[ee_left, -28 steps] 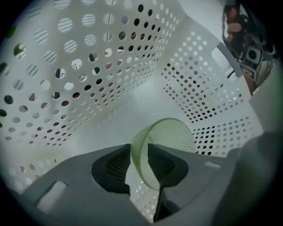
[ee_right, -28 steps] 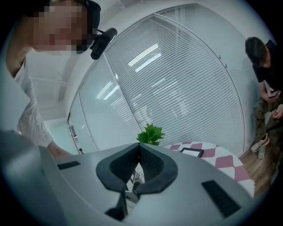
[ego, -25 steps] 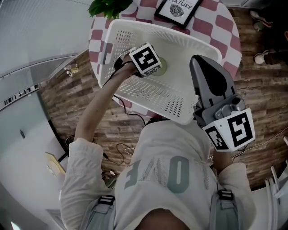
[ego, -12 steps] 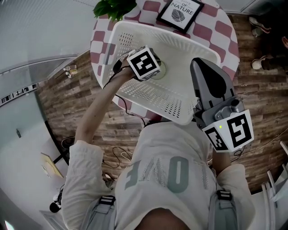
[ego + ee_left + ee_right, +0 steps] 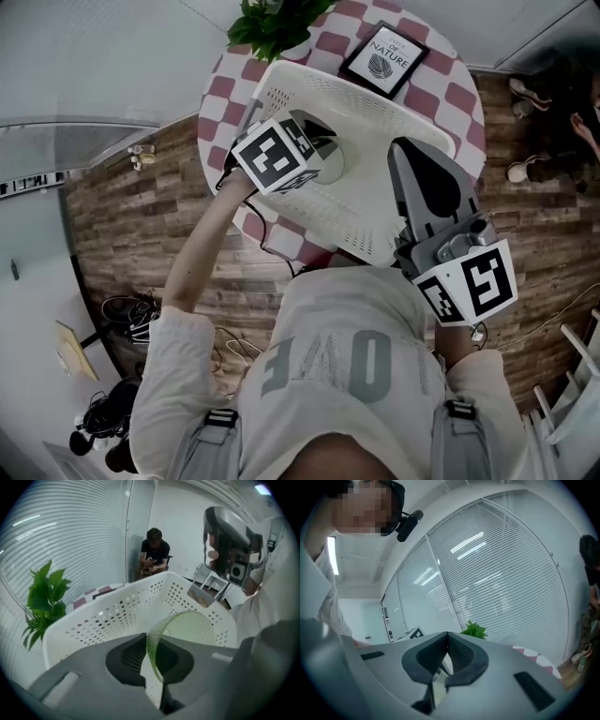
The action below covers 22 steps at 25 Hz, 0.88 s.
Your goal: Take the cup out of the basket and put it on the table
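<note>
A pale green see-through cup (image 5: 187,629) hangs above the floor of the white perforated basket (image 5: 361,89). My left gripper (image 5: 148,638) has just closed its jaws and is shut on the cup's rim. In the head view that gripper (image 5: 317,142) reaches into the basket from the left, with the cup (image 5: 330,161) partly hidden under it. The basket stands on a round table with a red and white checked cloth (image 5: 452,86). My right gripper (image 5: 402,147) is held at the basket's right side and points along it. Its jaws meet at the tips (image 5: 447,637), with nothing seen between them.
A leafy potted plant (image 5: 277,23) and a framed picture (image 5: 384,58) stand on the table behind the basket. In the left gripper view a person (image 5: 153,555) sits beyond the basket wall (image 5: 117,616). Wooden floor surrounds the table, with cables (image 5: 127,309) at left.
My left gripper has risen from the basket's floor with the cup in it. The right gripper has come up a little beside the basket.
</note>
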{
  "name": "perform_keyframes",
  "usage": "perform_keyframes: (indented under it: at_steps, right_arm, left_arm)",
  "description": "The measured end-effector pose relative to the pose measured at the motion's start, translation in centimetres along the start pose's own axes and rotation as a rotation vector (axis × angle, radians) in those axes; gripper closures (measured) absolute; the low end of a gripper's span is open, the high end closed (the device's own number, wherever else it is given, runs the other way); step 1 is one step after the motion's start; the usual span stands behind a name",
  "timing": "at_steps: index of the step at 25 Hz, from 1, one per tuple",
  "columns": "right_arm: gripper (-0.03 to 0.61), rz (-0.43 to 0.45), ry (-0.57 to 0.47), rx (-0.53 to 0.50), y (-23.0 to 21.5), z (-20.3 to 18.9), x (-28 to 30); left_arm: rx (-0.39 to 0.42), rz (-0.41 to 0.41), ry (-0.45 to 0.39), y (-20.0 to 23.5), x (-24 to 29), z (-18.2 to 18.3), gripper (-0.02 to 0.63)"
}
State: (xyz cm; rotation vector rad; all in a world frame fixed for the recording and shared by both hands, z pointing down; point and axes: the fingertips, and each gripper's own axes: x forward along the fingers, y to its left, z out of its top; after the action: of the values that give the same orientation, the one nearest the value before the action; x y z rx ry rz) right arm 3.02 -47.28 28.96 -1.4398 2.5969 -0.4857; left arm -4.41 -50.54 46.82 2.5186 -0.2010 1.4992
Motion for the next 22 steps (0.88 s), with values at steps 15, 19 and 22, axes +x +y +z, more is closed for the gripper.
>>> perform_keyframes:
  at_steps: [15, 19, 22]
  right_arm:
    - [0.571, 0.062, -0.029, -0.123, 5.2, 4.8, 0.6]
    - [0.571, 0.049, -0.051, -0.178, 6.0, 6.1, 0.8]
    - [0.571, 0.044, -0.085, -0.181, 6.4, 7.1, 0.8]
  left_arm:
    - [-0.074, 0.286, -0.596, -3.3, -19.9, 5.9, 0.591]
    - [-0.12, 0.422, -0.794, -4.0, -25.1, 5.4, 0.591]
    - [-0.15, 0.57, -0.941, -4.1, -29.1, 4.3, 0.591]
